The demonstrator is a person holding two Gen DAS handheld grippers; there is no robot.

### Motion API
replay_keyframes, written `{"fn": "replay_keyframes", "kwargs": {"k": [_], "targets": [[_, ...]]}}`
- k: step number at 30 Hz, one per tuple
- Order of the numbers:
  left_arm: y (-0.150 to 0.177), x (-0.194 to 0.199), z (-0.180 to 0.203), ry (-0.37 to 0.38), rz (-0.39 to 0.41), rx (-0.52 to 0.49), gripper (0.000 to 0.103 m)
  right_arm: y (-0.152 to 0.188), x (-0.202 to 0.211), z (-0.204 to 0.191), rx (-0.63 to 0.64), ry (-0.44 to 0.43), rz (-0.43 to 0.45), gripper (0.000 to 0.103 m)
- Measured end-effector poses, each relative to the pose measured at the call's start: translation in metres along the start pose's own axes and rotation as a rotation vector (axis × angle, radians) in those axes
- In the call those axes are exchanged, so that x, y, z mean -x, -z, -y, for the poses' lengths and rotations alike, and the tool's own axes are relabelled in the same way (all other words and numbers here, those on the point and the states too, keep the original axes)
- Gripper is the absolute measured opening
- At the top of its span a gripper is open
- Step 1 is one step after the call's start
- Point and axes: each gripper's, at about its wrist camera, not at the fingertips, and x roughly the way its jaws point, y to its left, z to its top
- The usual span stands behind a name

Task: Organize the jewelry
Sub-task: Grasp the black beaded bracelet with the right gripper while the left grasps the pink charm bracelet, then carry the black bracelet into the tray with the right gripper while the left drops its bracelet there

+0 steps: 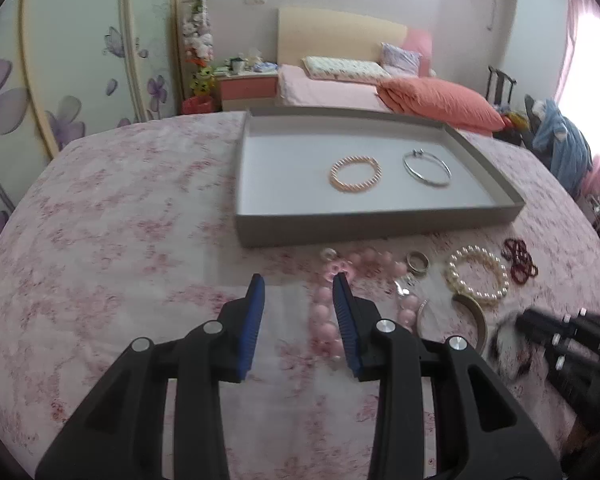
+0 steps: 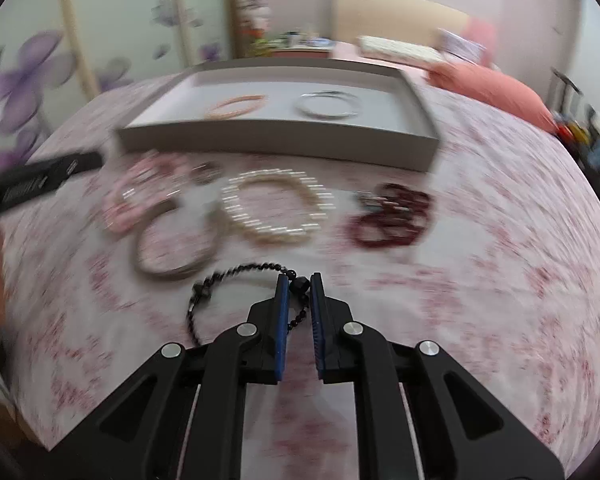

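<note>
Inside the tray [image 1: 380, 216] lie a peach bangle [image 1: 355, 173] and a silver bangle [image 1: 427, 168]; no writing is legible. Near the tray, the right gripper [image 2: 299, 280] clamps a black bead string [image 2: 236, 276]; the left gripper [image 1: 299, 280] gapes, empty.

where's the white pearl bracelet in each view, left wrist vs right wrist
Left wrist: pearl bracelet lies right of centre on the pink cloth, in front of the tray's near right end.
Right wrist: pearl bracelet lies near centre, blurred, ahead of the fingers.
Shared landmark: grey tray, just behind it in both.
</note>
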Motion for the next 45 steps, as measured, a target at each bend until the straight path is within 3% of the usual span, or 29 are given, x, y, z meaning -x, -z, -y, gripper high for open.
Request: {"fn": "replay_keyframes", "kwargs": {"k": [7,9,19,28,31,37,45], "targets": [[-0.007,-0.033,0.020,-0.006,-0.102,-0.073,0.035,0.001,-0.001,0.005,-0.004,0.010,0.007,0.012],[-0.006,-0.040,0.023,-0.012,-0.124,-0.088,0.029,0.001,0.000,0.005,-0.003,0.005,0.007,0.012],[0.003,-0.034,0.010,-0.058,-0.117,-0.107,0.022,-0.001,-0.002,0.002,-0.005,-0.014,0.005,0.012],[0.005,-0.030,0.002,-0.045,-0.116,-0.087,0.023,-0.001,-0.003,0.003,-0.016,-0.019,0.005,0.012],[0.007,-0.029,0.004,-0.028,-0.114,-0.094,0.014,-0.002,-0.003,0.003,-0.017,-0.021,0.004,0.012],[0.005,-0.027,0.006,-0.034,-0.112,-0.097,0.014,-0.002,-0.002,0.007,-0.042,-0.040,0.008,0.012],[-0.007,-0.004,0.006,0.028,-0.031,-0.061,0.014,-0.014,0.022,0.012,-0.085,-0.098,0.120,0.012]]}}
